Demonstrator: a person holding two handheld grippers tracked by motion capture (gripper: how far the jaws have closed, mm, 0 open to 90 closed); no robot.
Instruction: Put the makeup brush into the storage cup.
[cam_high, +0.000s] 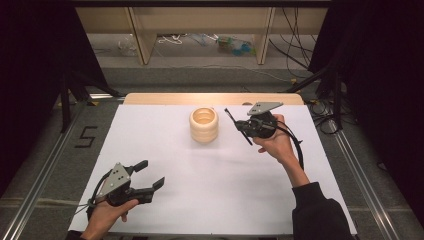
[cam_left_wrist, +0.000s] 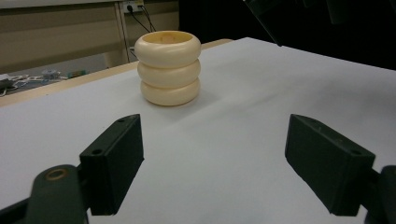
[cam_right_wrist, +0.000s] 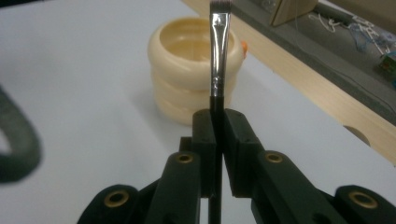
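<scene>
Right gripper (cam_right_wrist: 218, 122) clamps a paintbrush (cam_right_wrist: 219, 51) beside the ribbed cream holder (cam_high: 204, 125); left gripper (cam_left_wrist: 212, 161) wide open, nothing between its jaws, low over the surface (cam_high: 210, 185).

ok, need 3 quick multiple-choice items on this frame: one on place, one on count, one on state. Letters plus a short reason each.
1. Where does the cream ribbed holder stand relative to the right gripper?
A. To its left in the high view, apart from it
B. Between its jaws
C. At the near table edge

2. How many stacked bulges make up the holder's wall?
A. One
B. Three
C. Five

3. What state is the left gripper in?
A. Shut on a brush
B. Shut on the holder
C. Open, nothing between its jaws

Answers:
1 A: the high view shows white table between holder and gripper.
2 B: the left gripper view shows three rounded rings.
3 C: its jaws stand wide apart over bare table; the right gripper holds the brush.
</scene>
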